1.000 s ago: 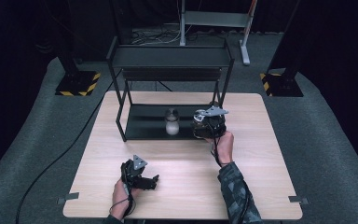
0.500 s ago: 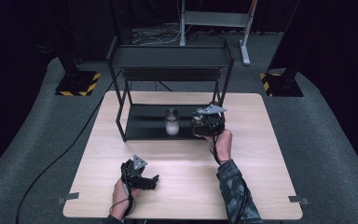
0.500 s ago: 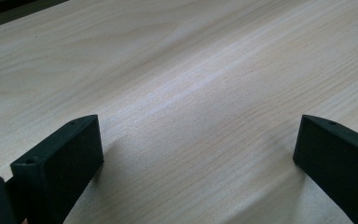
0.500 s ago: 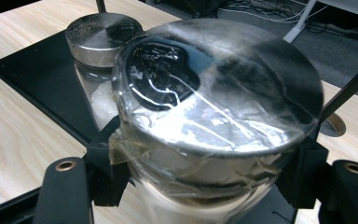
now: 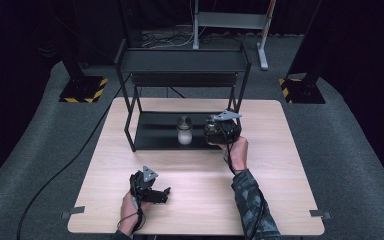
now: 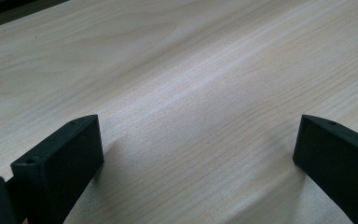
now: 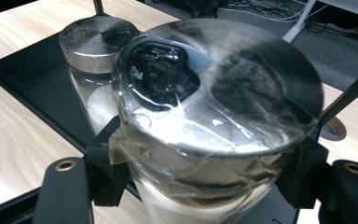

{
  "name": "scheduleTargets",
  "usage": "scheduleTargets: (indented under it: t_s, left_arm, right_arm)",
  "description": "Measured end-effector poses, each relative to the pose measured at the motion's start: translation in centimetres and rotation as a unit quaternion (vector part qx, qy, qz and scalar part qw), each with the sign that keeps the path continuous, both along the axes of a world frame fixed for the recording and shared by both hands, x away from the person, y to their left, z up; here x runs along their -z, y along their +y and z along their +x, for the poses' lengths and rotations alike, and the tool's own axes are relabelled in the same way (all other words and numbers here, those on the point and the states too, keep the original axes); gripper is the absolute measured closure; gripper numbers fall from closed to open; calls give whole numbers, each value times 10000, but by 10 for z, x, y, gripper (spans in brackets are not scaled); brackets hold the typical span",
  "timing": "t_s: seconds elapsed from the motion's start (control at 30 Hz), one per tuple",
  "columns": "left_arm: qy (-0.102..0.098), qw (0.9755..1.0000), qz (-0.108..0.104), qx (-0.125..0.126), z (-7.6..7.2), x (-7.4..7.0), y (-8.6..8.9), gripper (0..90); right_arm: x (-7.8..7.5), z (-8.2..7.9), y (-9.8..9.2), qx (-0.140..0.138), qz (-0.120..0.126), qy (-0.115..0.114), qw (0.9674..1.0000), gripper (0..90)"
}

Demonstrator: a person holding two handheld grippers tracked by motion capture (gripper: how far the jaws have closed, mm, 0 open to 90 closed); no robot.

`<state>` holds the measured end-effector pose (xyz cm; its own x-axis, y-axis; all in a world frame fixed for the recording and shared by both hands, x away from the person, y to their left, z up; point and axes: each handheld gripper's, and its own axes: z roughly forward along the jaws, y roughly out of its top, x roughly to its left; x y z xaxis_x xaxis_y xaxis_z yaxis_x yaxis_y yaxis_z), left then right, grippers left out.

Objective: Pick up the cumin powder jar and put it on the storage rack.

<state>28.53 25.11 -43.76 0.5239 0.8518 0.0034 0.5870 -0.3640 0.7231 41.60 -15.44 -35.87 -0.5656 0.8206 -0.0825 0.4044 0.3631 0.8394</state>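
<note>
Shaker point(image 7: 214, 121) with the taped metal lid sits clamped in our right gripper point(image 5: 222, 131), at the rack's point(image 5: 130, 110) lower shelf beside a second shaker point(image 5: 184, 130) already standing there; setting it down remains. Our right forearm reaches forward; our left gripper point(image 5: 151, 187) rests low over the table point(image 5: 290, 200), jaws apart, empty.

Black claws: the left claw point(image 5: 166, 192) and right claw point(image 5: 219, 131) carry grey three-cornered plates; a patterned dark sleeve point(image 5: 250, 200) shows lower right.
</note>
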Motion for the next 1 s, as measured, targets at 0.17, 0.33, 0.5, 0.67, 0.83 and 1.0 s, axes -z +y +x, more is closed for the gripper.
scheduleTargets:
  t_s: [0.17,0.33,0.5,0.67,0.83,1.0]
  left_arm:
    - [7,10000,-5,-1,0,0,0,10]
    - [7,10000,-6,0,0,0,0,10]
    - [7,10000,-7,0,0,0,0,10]
    - [8,10000,-8,3,0,0,0,10]
    - [8,10000,-8,8,0,0,0,10]
    - [8,10000,-9,8,0,0,0,10]
  right_arm:
    - [0,4,2,-34,-27,17,10000,300]
    - [0,6,3,-26,-1,14,10000,301]
    - [0,11,4,-22,-4,44,10000,301]
    - [1,14,4,-4,52,78,10000,300]
    - [4,17,6,-5,45,111,9999,300]
    - [6,21,6,8,67,139,9999,300]
